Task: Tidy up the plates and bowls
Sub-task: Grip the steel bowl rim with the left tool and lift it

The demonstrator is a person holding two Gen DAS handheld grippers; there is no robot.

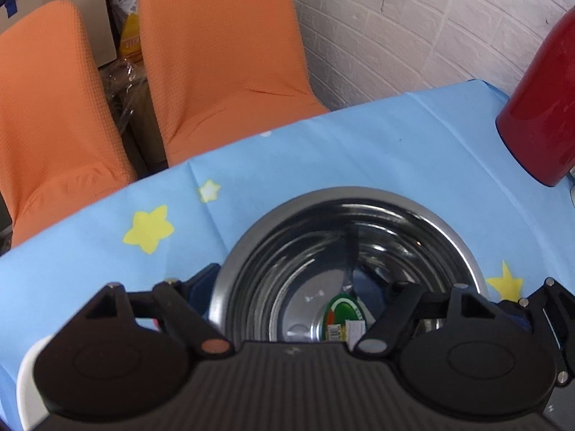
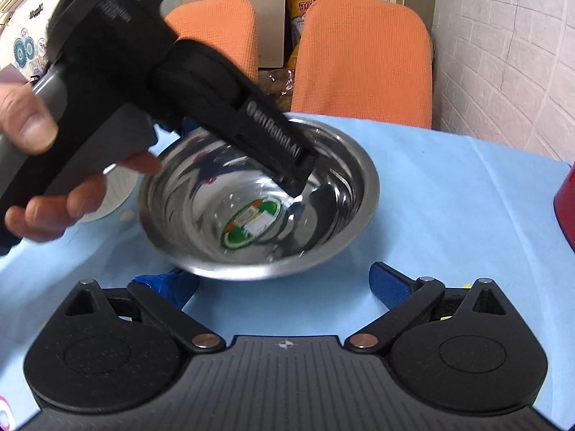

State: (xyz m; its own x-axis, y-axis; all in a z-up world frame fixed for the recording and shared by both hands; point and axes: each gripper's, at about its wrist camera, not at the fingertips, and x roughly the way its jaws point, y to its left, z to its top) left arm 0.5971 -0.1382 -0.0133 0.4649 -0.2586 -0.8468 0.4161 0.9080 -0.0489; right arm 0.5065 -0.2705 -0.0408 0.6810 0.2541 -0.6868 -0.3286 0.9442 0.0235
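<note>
**Left jaws straddle the rim of the steel bowl; right jaws wait open in front of it**

The left gripper (image 2: pixel 300 176) points steeply down into the steel bowl (image 2: pixel 258 194). From its own camera the jaws stand fairly wide apart, one blue pad outside the bowl's left rim and the other finger reaching in over the right side of the basin. From the right wrist view its tip sits low inside the bowl near the far wall; whether a pad actually presses on the metal is hard to tell, since the tip is blurred, so the jaws read as open around the rim rather than clamped on it. A person's hand (image 2: pixel 39 165) wraps the grey handle of this gripper at the left edge of that view.

The right gripper (image 2: pixel 284 287) has its jaws spread wide with nothing between them, its two blue pads (image 2: pixel 390 285) hovering over bare cloth just in front of the bowl's near rim.

The bowl stands upright on the tabletop (image 1: pixel 359 151), which is covered by a light blue cloth printed with yellow stars (image 1: pixel 149 230). A green and white sticker (image 2: pixel 251 222) lies on the bowl's floor. A white dish (image 2: pixel 115 194) peeks out just beside the bowl's left side, partly hidden behind the hand. A red container (image 1: pixel 539 107) stands well apart on the right of the tabletop. Beyond the far edge are two orange chairs (image 1: pixel 222 54), with a white brick wall (image 1: pixel 413 28) to the right.
</note>
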